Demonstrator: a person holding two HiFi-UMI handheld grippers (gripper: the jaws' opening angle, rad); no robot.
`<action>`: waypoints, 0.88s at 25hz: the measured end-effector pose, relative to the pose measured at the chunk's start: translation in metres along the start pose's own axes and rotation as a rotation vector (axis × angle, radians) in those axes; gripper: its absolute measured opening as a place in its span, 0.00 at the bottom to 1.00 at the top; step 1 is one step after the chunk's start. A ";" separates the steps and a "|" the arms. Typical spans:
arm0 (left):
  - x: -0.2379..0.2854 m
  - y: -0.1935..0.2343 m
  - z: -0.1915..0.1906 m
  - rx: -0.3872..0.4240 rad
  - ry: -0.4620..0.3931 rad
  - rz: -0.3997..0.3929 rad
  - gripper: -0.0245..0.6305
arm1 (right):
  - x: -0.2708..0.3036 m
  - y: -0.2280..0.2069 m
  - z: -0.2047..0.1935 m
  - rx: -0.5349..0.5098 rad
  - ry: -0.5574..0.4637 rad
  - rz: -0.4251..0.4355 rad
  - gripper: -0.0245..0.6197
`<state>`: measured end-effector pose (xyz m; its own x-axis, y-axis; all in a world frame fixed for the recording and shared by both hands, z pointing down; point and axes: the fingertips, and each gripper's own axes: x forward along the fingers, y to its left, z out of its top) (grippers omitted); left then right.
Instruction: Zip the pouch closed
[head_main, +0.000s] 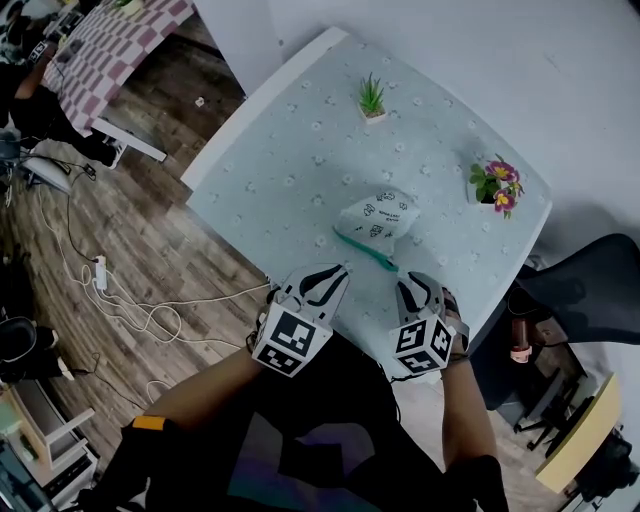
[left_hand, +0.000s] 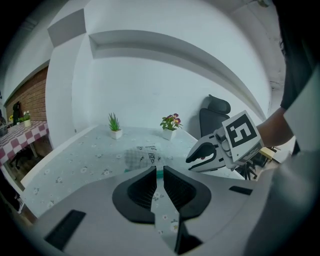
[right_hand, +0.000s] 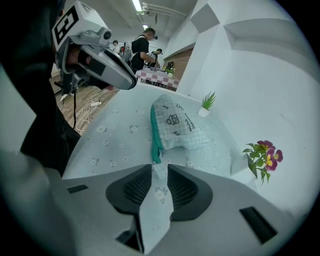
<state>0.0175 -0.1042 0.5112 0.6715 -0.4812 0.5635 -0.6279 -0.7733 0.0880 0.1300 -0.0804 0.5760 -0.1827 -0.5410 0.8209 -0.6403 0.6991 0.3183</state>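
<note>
A pale checked pouch (head_main: 378, 218) with small prints lies on the table, its teal zipper (head_main: 365, 249) along the near edge. In the right gripper view the pouch (right_hand: 182, 125) sits just ahead and the zipper (right_hand: 154, 132) runs straight toward my right gripper (right_hand: 159, 167). That gripper is open, and a pale tab at the zipper's near end shows in the gap, unpressed. My left gripper (left_hand: 159, 169) has its pads a narrow gap apart with nothing between them; the pouch (left_hand: 142, 156) lies beyond. In the head view both grippers, left (head_main: 335, 275) and right (head_main: 418, 282), hover near the table's front edge.
A small green plant (head_main: 371, 98) in a white pot stands at the far side of the floral tablecloth (head_main: 290, 170). A pot of pink flowers (head_main: 497, 184) is at the right edge. A dark office chair (head_main: 590, 290) stands right of the table; cables lie on the wooden floor at left.
</note>
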 end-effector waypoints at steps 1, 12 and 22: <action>0.000 0.001 -0.002 -0.003 0.002 0.000 0.11 | 0.002 0.001 -0.001 -0.017 0.008 0.000 0.21; -0.005 0.005 -0.008 -0.012 0.014 0.011 0.11 | 0.022 0.001 -0.009 -0.143 0.067 -0.001 0.19; -0.008 -0.004 0.009 0.028 -0.013 0.003 0.11 | -0.005 0.002 0.019 0.200 -0.037 0.204 0.07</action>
<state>0.0181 -0.1010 0.4987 0.6748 -0.4885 0.5532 -0.6188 -0.7830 0.0633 0.1159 -0.0847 0.5634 -0.3475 -0.4182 0.8393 -0.7211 0.6913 0.0459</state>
